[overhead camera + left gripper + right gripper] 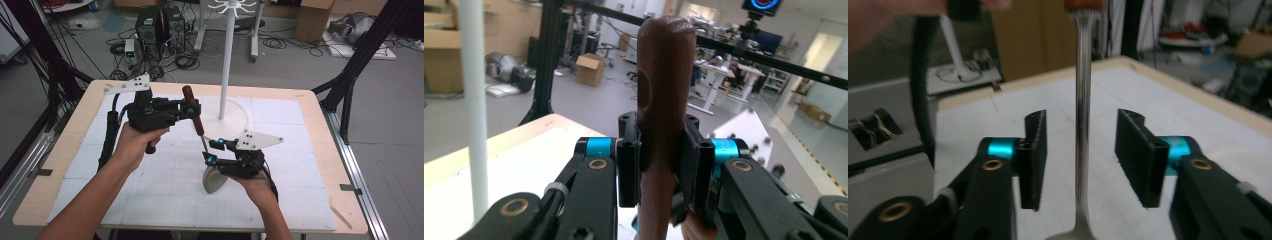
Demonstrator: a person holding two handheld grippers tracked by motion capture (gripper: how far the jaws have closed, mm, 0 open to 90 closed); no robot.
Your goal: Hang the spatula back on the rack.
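A long utensil stands nearly upright over the mat, with a brown wooden handle (pixel 189 95), a thin metal shaft (pixel 204 143) and a white spoon-like head (pixel 214 181) resting low on the mat. My left gripper (pixel 193 111) is shut on the wooden handle (pixel 666 75), its pads (pixel 628 165) pressing both sides. My right gripper (pixel 209 151) is lower, at the shaft. In the right gripper view the shaft (pixel 1082 100) runs between the jaws of my right gripper (pixel 1080 155) with a gap on each side, so it stands open.
A white stand with a tall pole (pixel 227 60), a round base (pixel 239 120) and a hooked top (pixel 231 7) rises at the back middle of the white gridded mat (pixel 150 190). The pole (pixel 474 100) is close on the left in the left gripper view. Wooden table edges (pixel 60 150) frame the mat.
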